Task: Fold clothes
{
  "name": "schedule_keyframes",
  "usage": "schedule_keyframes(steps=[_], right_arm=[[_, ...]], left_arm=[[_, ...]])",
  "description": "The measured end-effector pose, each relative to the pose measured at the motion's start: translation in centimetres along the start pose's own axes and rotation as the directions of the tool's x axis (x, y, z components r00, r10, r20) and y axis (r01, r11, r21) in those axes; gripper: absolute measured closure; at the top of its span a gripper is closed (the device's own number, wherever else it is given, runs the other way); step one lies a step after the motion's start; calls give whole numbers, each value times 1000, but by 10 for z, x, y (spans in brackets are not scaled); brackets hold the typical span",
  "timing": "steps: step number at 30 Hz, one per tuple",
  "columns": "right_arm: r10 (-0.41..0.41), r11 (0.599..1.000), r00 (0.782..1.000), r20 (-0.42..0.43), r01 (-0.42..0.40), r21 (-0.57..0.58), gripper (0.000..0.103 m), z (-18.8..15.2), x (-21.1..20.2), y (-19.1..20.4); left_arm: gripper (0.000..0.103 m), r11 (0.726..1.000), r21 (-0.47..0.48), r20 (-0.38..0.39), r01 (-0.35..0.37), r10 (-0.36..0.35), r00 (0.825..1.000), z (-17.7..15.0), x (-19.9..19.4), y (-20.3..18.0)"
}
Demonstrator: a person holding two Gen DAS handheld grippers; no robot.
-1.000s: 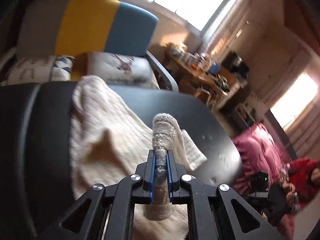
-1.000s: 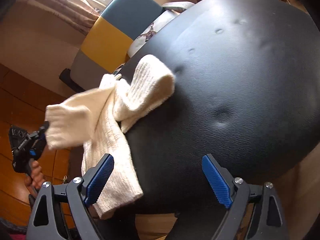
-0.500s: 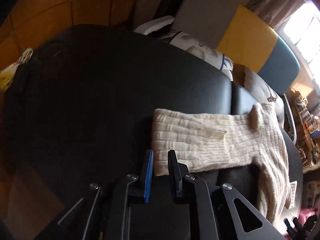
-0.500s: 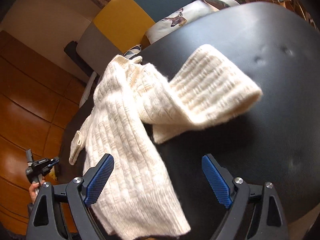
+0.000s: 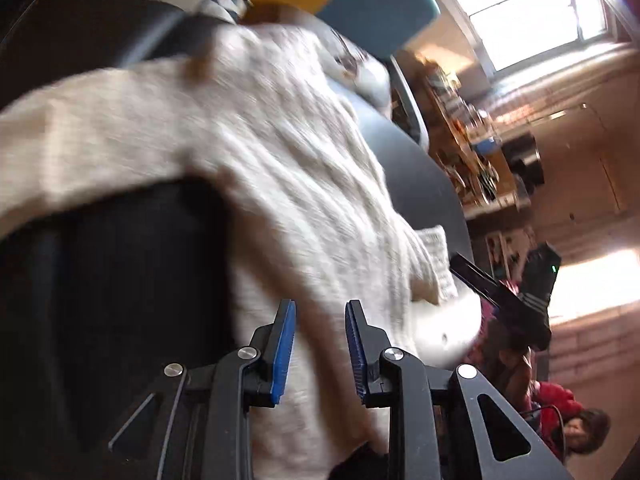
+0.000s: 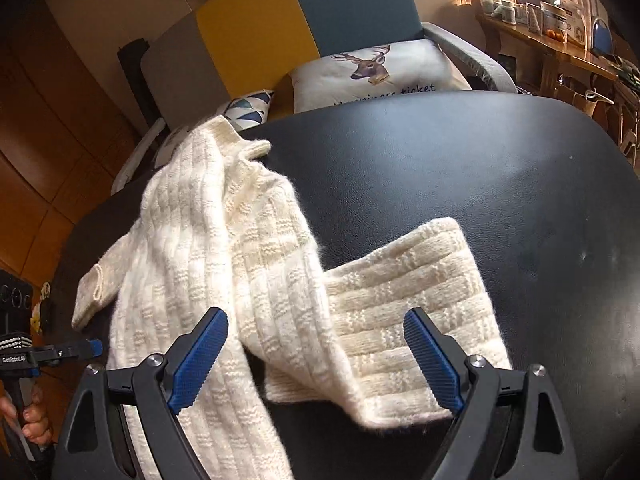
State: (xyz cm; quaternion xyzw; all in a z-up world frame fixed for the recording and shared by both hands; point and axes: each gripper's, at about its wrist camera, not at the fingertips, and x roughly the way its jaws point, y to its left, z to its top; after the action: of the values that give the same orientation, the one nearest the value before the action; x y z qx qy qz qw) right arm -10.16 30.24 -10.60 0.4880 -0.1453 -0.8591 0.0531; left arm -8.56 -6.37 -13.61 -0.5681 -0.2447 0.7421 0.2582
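Both hand-held grippers hover over the cream sweater [image 6: 224, 248] empty: left hand-held gripper [image 5: 320, 344] narrowly parted, right hand-held gripper [image 6: 316, 356] spread wide.

Bare black table [image 6: 500, 168] lies open right of the cream sweater [image 6: 224, 248]; a cushioned chair [image 6: 320, 12] blocks its far edge.

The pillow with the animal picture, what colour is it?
White pillow with a brown deer head and dark lettering, clearest in the right wrist view.
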Motion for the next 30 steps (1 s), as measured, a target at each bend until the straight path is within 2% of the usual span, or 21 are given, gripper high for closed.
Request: schedule_keyframes(steps=[6,8,9,10,12,15,17,19,24,26,28,30], right_arm=[[-9,1000,997,-75,9,-3,11,-3,33,-15],[-14,1000,996,-87,13,-6,11,-8,40,-18],[-15,1000,997,-81,14,-13,11,-9,40,-18],[-16,1000,997,-76,14,-20,11,-10,39,-17],[-13,1000,997,-77,11,-21,11,-10,37,-18],[13,1000,997,-82,-13,5,11,-9,36,-23],[27,999,996,-82,-25,28,10,-8,39,-27],[37,999,996,-78,-34,34,4,-8,39,-26],[34,999,997,-76,-32,29,1,-8,42,-22],[33,999,997,-76,-32,22,0,-8,43,-22],[35,999,996,-78,-34,13,0,-8,43,-22],[21,1000,996,-88,-21,1,0,-8,44,-21]], left_arm=[[72,999,-38,-60,-35,32,998,0,39,-13],[73,998,-49,-64,-28,25,998,-1,43,-14],[77,999,-20,-57,-36,35,998,-3,43,-18],[85,999,8,-50,-52,52,997,-5,42,-23],[87,996,28,-49,-83,84,995,-9,41,-28],[87,998,-33,-55,-51,49,997,-13,25,-20],[81,997,-37,-38,-68,67,997,-17,17,-19],[76,996,-32,-37,-89,88,995,-23,18,-19],[72,993,-9,-41,-114,113,993,-36,34,-24],[75,993,9,-40,-116,116,992,-38,44,-30],[92,994,31,-18,-106,106,994,-38,46,-38],[94,999,31,46,-26,24,999,-33,25,-44]])
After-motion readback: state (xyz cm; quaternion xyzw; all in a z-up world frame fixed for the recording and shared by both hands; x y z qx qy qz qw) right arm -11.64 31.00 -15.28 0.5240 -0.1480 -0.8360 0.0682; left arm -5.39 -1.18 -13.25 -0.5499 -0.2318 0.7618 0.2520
